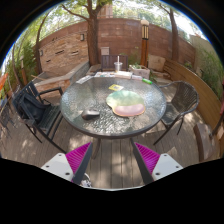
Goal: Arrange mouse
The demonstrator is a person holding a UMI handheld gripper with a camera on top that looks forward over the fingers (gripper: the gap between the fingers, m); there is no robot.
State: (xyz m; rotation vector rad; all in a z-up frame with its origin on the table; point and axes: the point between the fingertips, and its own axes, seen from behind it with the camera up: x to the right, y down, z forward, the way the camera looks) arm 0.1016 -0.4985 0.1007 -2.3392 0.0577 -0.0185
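Outdoor patio, wooden deck (112,160) underfoot, daylight with dappled shade. Far left: a brick wall (62,45) runs behind the seating area, with a tree trunk (92,30) rising in front of it. Left of the table, a dark metal chair (36,108) stands close to the table rim. Centre: a round glass-topped table (85,95) sits well ahead of the gripper. On the near-left part of the glass lies a small dark object, taken to be the mouse (90,113); it is too small to confirm its shape or which way it faces. Just right of it, towards the table middle, sits a pale round plate or dish (128,101) with greenish and pinkish tones; what it holds cannot be resolved. At the far edge of the table a small light-coloured item (118,72) stands, not identifiable. Right of the table, a second dark chair (182,100) faces inward. Gripper (113,158): fingers spread apart, magenta pads (80,157) visible on both inner faces, nothing between them but deck boards. The gripper is short of the table, and the mouse lies well beyond the fingertips, slightly left of the gap's centre line.
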